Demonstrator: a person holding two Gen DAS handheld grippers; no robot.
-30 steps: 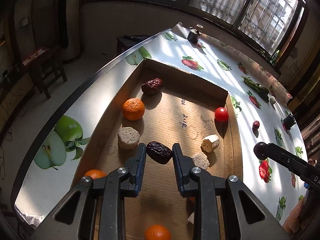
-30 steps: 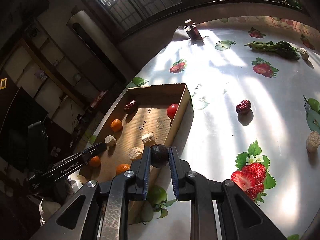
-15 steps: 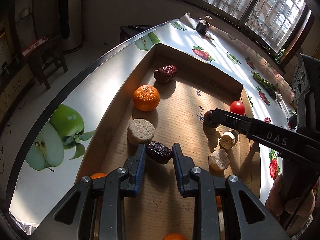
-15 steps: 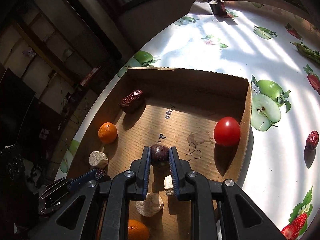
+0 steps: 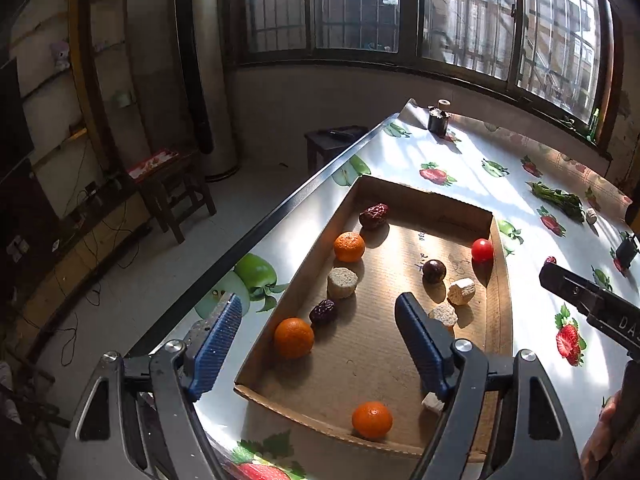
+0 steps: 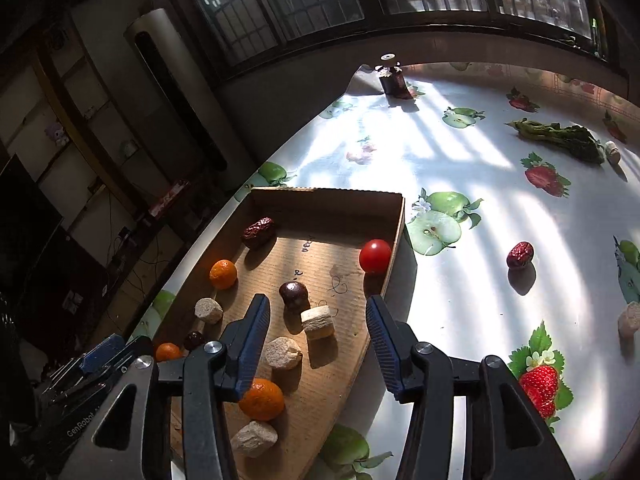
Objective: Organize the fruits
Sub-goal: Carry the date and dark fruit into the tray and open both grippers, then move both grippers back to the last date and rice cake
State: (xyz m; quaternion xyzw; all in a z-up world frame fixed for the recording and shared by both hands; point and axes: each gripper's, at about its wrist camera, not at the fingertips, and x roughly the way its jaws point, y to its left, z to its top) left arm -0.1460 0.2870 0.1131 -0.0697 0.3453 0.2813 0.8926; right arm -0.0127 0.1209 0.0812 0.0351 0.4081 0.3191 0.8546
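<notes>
A: Left hand-held gripper [image 5: 318, 330] first. Its jaws are opening, blue pads spread wide, nothing between them. A second ago they framed a wrinkled dark date [image 5: 323, 312]; now that date lies on the cardboard tray [image 5: 506, 320] floor, just beside an orange [image 5: 294, 338].

B: And the right hand-held gripper [image 6: 316, 334] is opening too, with nothing gripped. The dark round fruit [image 6: 294, 295] it carried in half a second ago sits loose on the tray floor beyond the pads, close to a pale chunk [image 6: 317, 322].

A: So both fruits are in the tray, both tools empty and lifted back from it.

B: Near end of the tray: another orange [image 5: 372, 420]. Further in, a pale round chunk [image 5: 342, 282], a third orange [image 5: 349, 246], then a second wrinkled date [image 5: 374, 216] by the far wall.

A: The red cherry tomato [image 5: 482, 250] is against the tray's right wall, same spot as before.

B: Out on the desk [image 6: 460, 160], one red date [image 6: 520, 255] lies alone on the fruit-print cloth, well apart from the tray. Farther off, a leafy green bunch [image 6: 560, 138].

A: At the far corner of the desk, a small dark jar [image 5: 438, 120]. Sun stripes fall across the cloth.

B: Behind that, barred windows [image 5: 400, 8], a tall white standing unit [image 5: 204, 80] and a wooden stool [image 5: 168, 184] on the floor.
</notes>
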